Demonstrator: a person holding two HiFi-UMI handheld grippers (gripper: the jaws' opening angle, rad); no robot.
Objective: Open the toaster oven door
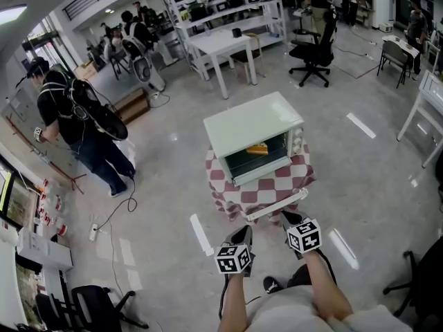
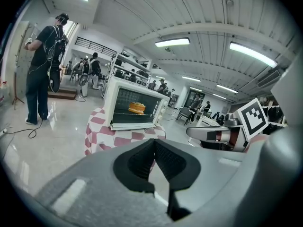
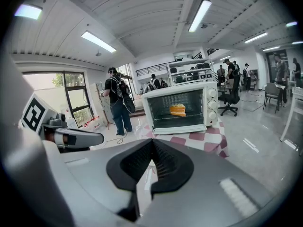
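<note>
A white toaster oven [image 1: 252, 133] stands on a small table under a red-and-white checked cloth [image 1: 263, 185]. Through its dark glass front I see a golden piece of bread [image 3: 177, 109] on the rack; the door looks upright. Both grippers hang in the air short of the table, apart from the oven. My left gripper [image 1: 243, 232] is shut with nothing in it, pads meeting [image 2: 152, 148]. Beside it my right gripper [image 1: 287, 218] is likewise shut and empty [image 3: 151, 148]. The oven [image 2: 135, 109] lies straight ahead of both jaws.
A white bar [image 1: 277, 205] shows at the table's near edge. A person in black [image 1: 76, 123] stands on the floor to the left. White tables [image 1: 221, 47], shelves and a black office chair [image 1: 315, 50] stand behind the oven. White tape strips [image 1: 201, 234] mark the floor.
</note>
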